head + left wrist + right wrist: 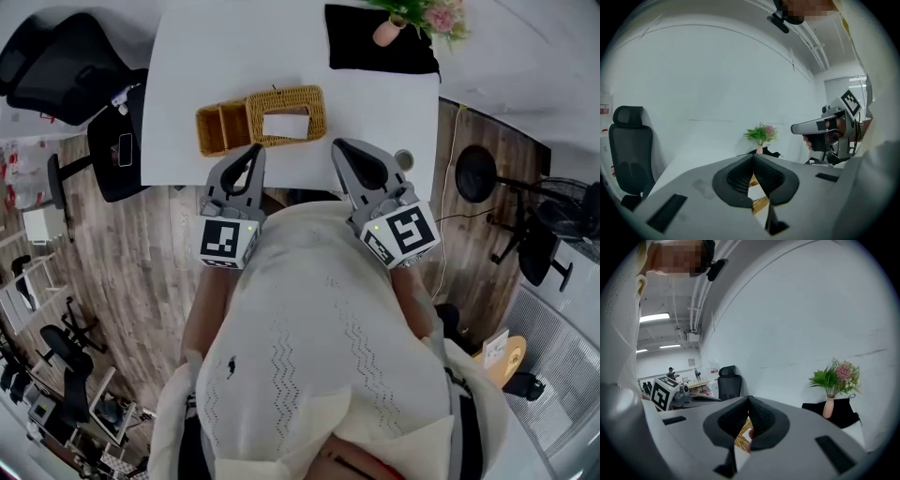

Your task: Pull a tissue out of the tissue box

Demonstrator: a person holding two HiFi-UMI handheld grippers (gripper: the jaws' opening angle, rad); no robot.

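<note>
Wicker tissue box (298, 97) sits on white tabletop (197, 56), near its front edge; white tissue (285, 126) shows in top opening. Left tool (254, 152) and right tool (340, 148) both closed, empty, tips just beside box's near corners

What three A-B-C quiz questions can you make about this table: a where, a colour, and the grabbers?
1. Where does the vase stand?
A) on a chair
B) on the black cloth
C) on the floor

2. What colour is the tissue?
A) white
B) blue
C) red

3. The jaws of the left gripper and right gripper are:
A) wide apart
B) holding the tissue
C) shut on nothing

Answers:
1 B: it sits on the cloth.
2 A: a white sheet lies in the wicker tissue box.
3 C: each gripper view shows tips together, nothing between.
</note>
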